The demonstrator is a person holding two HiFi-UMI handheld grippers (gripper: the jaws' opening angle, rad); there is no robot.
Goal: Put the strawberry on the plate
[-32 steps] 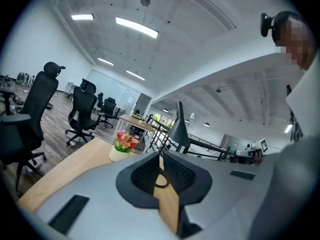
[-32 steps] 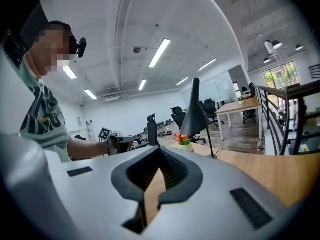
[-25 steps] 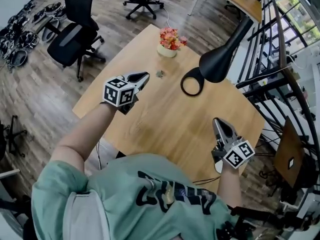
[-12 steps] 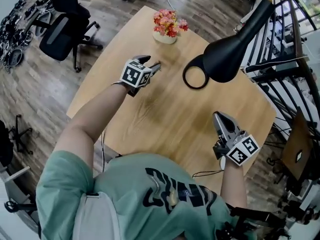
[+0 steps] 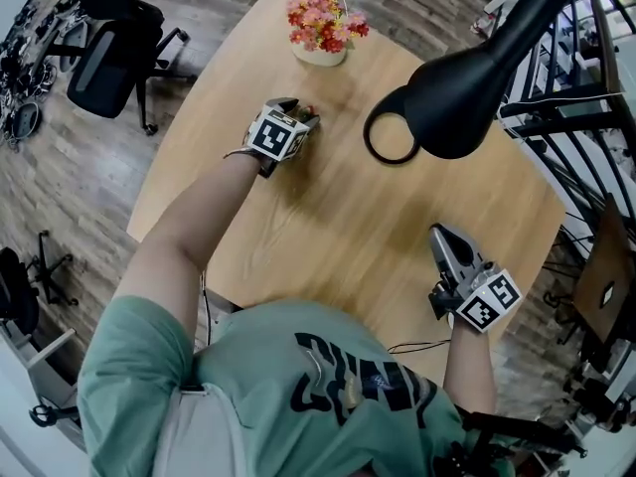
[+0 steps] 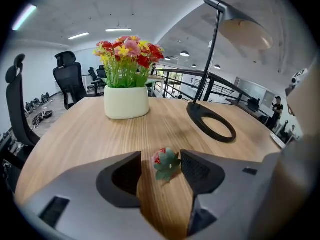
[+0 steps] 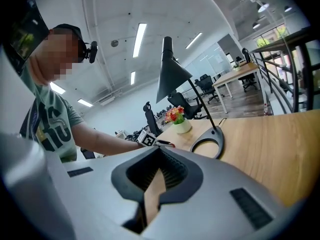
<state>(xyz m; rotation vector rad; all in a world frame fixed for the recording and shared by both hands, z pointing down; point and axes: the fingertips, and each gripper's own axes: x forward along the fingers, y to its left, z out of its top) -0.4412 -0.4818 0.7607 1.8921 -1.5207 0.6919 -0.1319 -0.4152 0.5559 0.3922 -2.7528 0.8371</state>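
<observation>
From the head view, the left gripper [image 5: 304, 119] sits low over the wooden table [image 5: 338, 227] near the flower pot [image 5: 320, 52]. The right gripper [image 5: 443, 240] is well apart from it, by the near edge. Only the left gripper view shows the strawberry [image 6: 165, 163]. It lies on the wood between jaws that have just been opening, and neither pad presses it. The right gripper view shows its jaws closed tip to tip with nothing between them.
</observation>
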